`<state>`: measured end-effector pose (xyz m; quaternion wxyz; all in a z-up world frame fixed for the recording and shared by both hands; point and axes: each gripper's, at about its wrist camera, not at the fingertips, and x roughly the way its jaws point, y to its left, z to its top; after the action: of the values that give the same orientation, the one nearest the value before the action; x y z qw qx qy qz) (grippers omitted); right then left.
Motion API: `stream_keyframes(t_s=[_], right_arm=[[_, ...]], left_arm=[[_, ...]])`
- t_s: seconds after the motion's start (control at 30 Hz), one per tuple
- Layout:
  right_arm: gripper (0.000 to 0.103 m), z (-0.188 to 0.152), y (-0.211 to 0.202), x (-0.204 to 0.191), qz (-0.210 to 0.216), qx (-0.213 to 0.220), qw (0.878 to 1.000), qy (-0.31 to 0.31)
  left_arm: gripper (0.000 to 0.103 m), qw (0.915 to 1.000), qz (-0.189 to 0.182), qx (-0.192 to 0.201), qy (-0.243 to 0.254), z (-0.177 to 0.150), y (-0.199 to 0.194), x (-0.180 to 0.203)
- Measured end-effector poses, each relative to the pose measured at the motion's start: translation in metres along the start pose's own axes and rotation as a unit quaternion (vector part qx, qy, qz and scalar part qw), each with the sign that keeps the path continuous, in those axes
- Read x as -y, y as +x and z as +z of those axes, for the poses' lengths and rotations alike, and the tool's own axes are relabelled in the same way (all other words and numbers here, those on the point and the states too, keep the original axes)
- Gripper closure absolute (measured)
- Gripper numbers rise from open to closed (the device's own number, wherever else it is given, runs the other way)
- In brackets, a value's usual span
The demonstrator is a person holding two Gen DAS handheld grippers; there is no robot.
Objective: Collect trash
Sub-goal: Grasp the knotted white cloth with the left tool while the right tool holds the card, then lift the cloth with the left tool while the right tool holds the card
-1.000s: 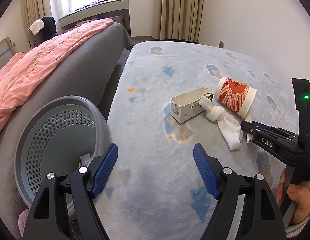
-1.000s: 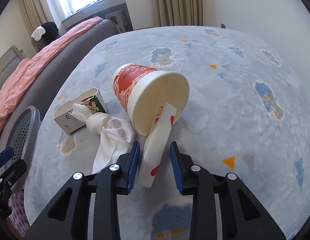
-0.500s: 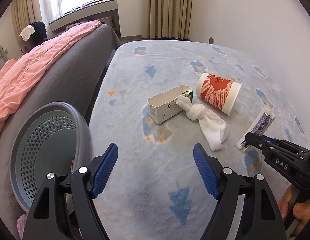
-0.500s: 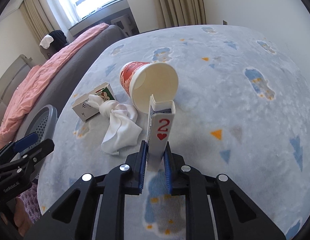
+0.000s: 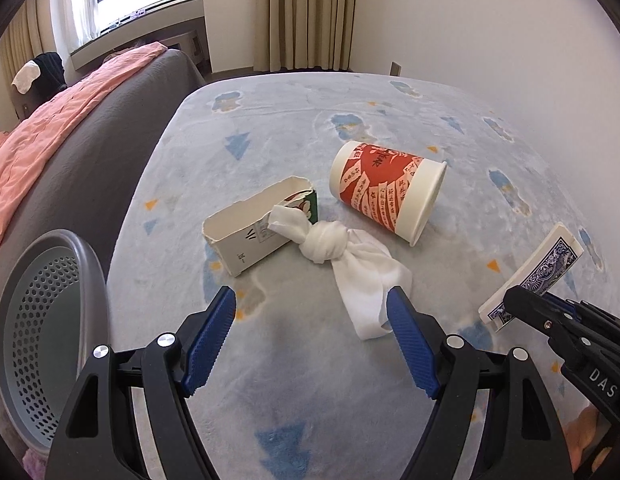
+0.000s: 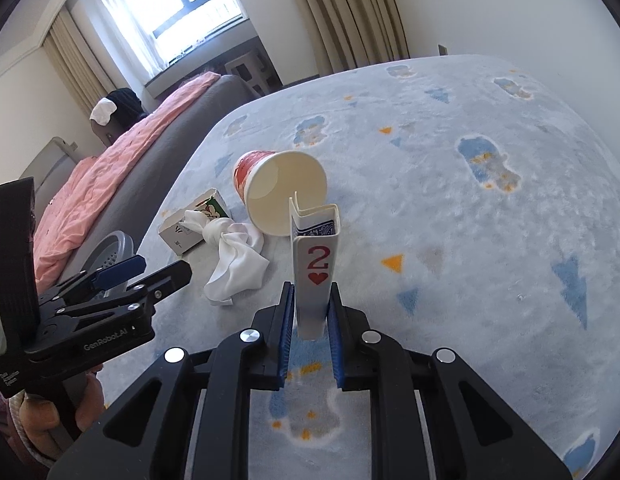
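Note:
My right gripper [image 6: 310, 312] is shut on a playing-card box [image 6: 316, 258] marked with a red 2 and a heart, held upright above the rug; the same card box [image 5: 546, 270] shows at the right of the left wrist view. My left gripper [image 5: 312, 322] stands open over the rug, empty, just short of a knotted white cloth [image 5: 350, 264]. Beyond the cloth lie a torn white carton [image 5: 249, 236] and a red paper cup [image 5: 386, 190] on its side. The grey perforated basket [image 5: 33, 320] stands at the left.
A pale blue patterned rug [image 6: 470, 208] covers the floor. A grey bed with a pink blanket [image 5: 49, 128] runs along the left. Curtains [image 5: 310, 12] and a wall close the far side. A person's hand [image 6: 41, 412] holds the left gripper's handle.
My right gripper closed on the card box and lifted it off the rug, away from the cup. My left gripper moved from the basket toward the cloth and carton.

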<state>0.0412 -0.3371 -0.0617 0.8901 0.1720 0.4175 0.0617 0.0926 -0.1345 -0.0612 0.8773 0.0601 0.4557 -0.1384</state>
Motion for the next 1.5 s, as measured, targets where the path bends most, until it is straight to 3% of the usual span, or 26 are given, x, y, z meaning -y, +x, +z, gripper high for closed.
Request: stream_keyframes(t_s=[0.37, 0.6, 0.63, 0.67, 0.73, 0.77, 0.9, 1.17, 1.5], right_arm=[[0.086, 0.0, -0.004, 0.019, 0.018, 0.008, 1.0, 0.024], [0.086, -0.001, -0.004, 0.022, 0.023, 0.007, 0.999, 0.029], [0.086, -0.001, -0.004, 0.023, 0.024, 0.006, 0.999, 0.03], [0.086, -0.001, -0.003, 0.023, 0.024, 0.005, 0.999, 0.03], [0.086, -0.001, -0.003, 0.024, 0.026, 0.005, 0.999, 0.03], [0.086, -0.001, -0.003, 0.024, 0.026, 0.005, 0.999, 0.03], [0.086, -0.002, -0.001, 0.022, 0.026, 0.002, 0.999, 0.027], [0.086, -0.003, -0.003, 0.002, 0.024, 0.001, 1.0, 0.006], [0.086, -0.007, -0.009, -0.059, 0.055, -0.005, 0.998, -0.037]], left_arm=[[0.029, 0.9996, -0.015, -0.022, -0.005, 0.013, 0.037, 0.019], [0.029, 0.9997, 0.002, -0.021, -0.008, 0.018, 0.058, 0.023], [0.034, 0.9997, 0.003, -0.021, -0.009, 0.018, 0.06, 0.022], [0.047, 0.9997, 0.003, -0.022, -0.011, 0.018, 0.061, 0.022], [0.059, 0.9997, 0.005, -0.024, -0.01, 0.018, 0.061, 0.02], [0.072, 0.9997, 0.004, -0.022, -0.01, 0.017, 0.059, 0.019], [0.082, 0.9996, -0.009, -0.024, -0.014, 0.013, 0.05, 0.013], [0.083, 1.0, 0.006, 0.001, -0.001, -0.008, 0.005, -0.002], [0.082, 0.998, 0.034, 0.038, -0.036, -0.033, -0.057, -0.058]])
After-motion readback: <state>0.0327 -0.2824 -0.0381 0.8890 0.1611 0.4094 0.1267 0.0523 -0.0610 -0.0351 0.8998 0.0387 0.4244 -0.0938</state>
